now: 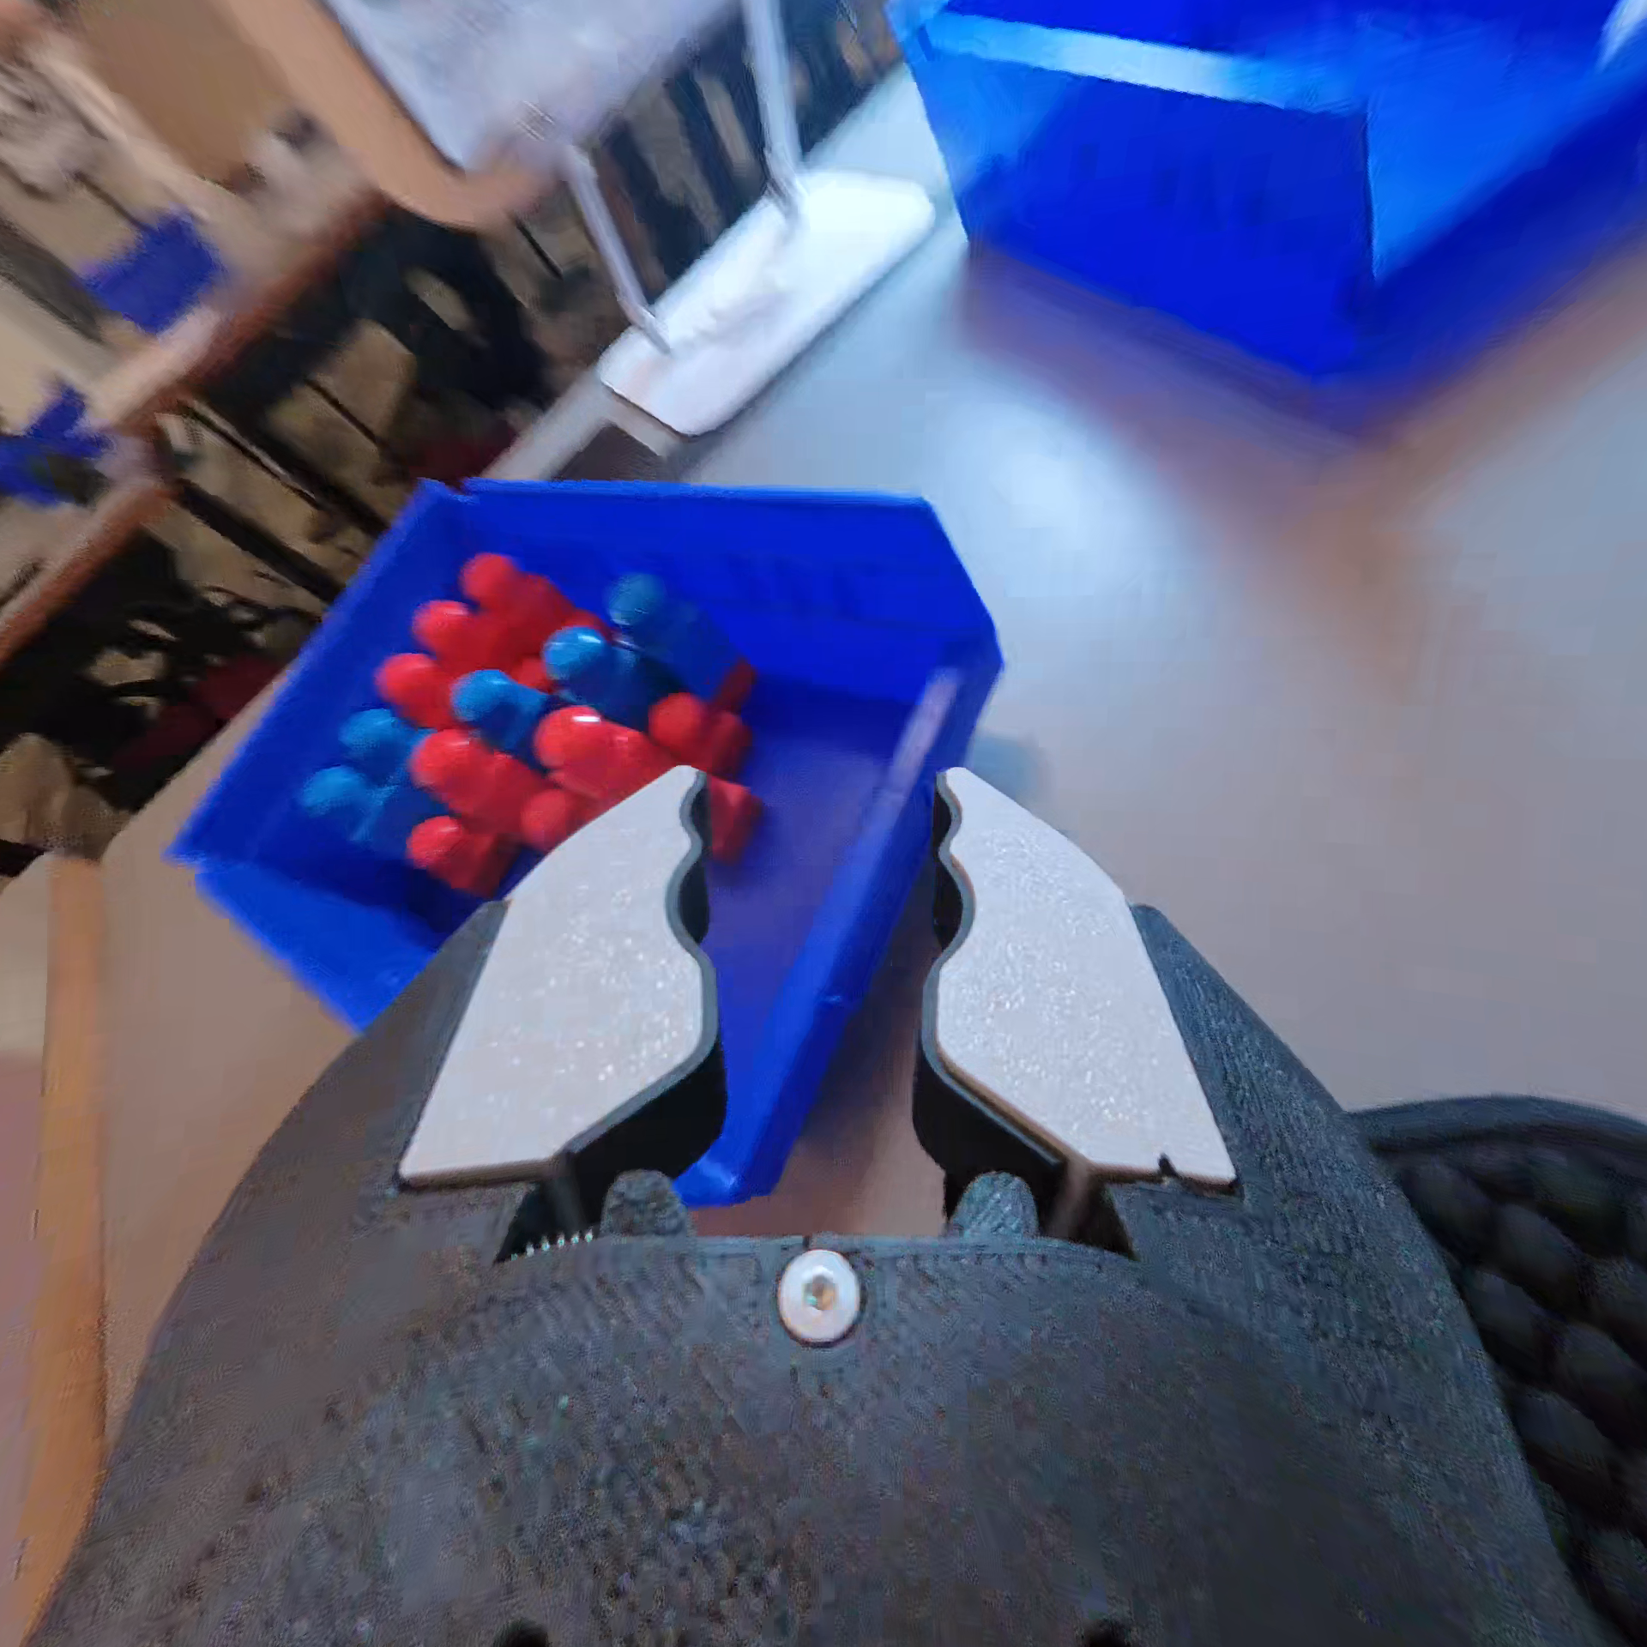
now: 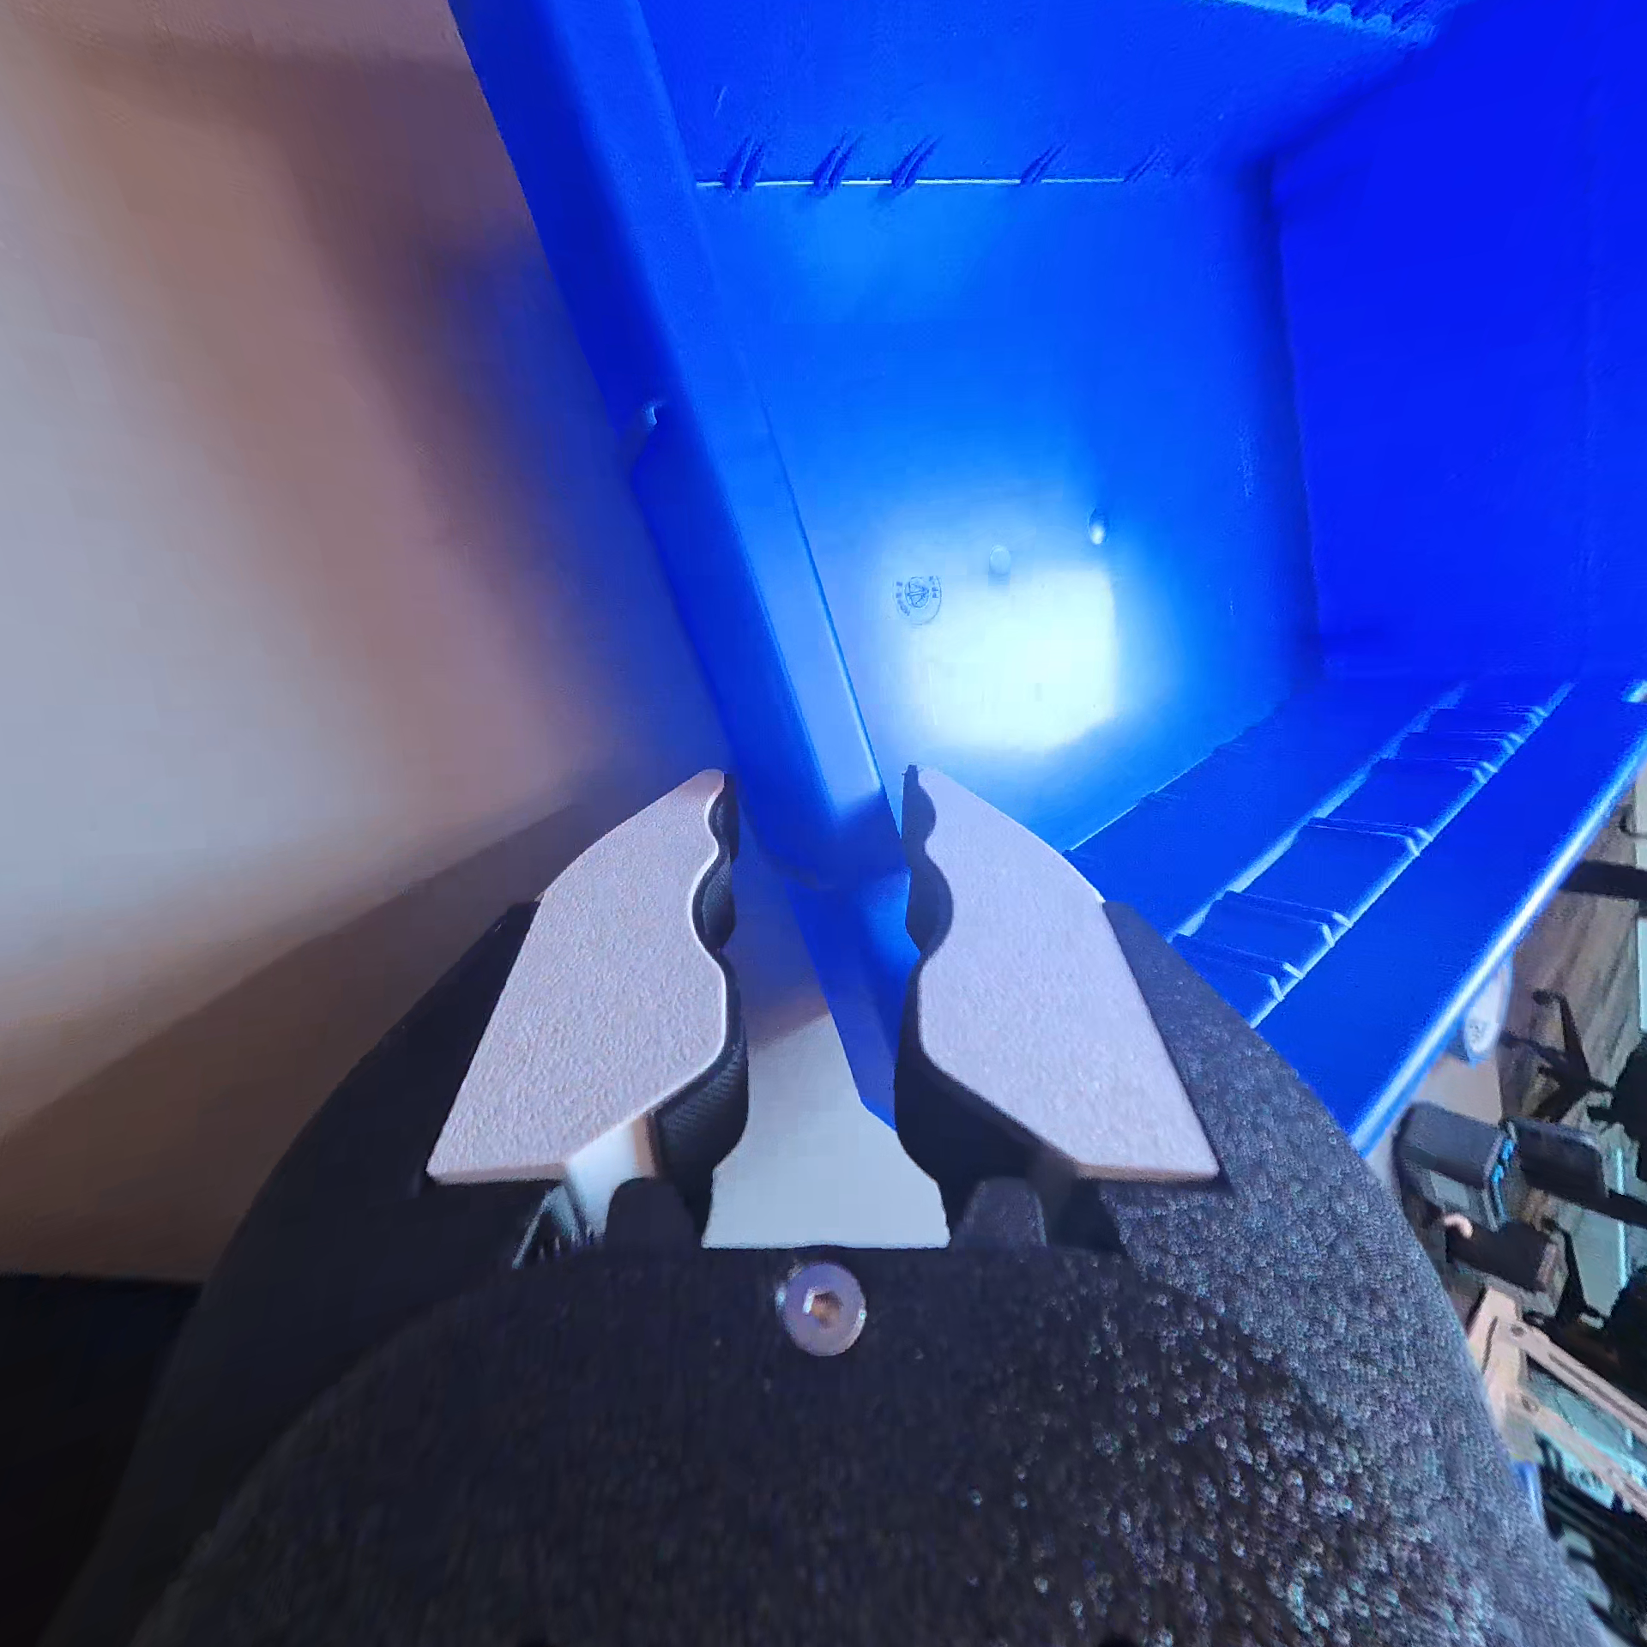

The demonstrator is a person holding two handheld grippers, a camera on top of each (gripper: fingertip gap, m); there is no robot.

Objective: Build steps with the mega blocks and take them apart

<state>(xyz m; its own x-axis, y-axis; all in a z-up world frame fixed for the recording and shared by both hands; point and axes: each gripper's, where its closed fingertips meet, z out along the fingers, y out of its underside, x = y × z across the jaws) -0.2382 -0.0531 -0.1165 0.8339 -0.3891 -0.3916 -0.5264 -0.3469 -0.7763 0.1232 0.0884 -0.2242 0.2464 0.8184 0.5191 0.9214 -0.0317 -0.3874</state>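
A small blue bin [image 1: 757, 553] sits on the table and holds a heap of red mega blocks [image 1: 588, 757] and blue mega blocks [image 1: 579, 659]. My left gripper [image 1: 815, 784] is open and empty. Its fingers straddle the bin's near right wall, the left finger over the bin's inside and the right finger outside it. My right gripper [image 2: 815, 775] is shut on the rim wall of a large blue bin [image 2: 713, 446], whose inside shows no blocks. The large blue bin also shows in the left wrist view [image 1: 1159, 223] at the far right.
The pale table top [image 1: 1159, 802] lies between the two bins. A white stand base [image 1: 766, 303] with thin metal legs sits at the table's far edge. Blurred shelves and dark clutter lie beyond the edge on the left. Left tips to right tips: about 40 centimeters.
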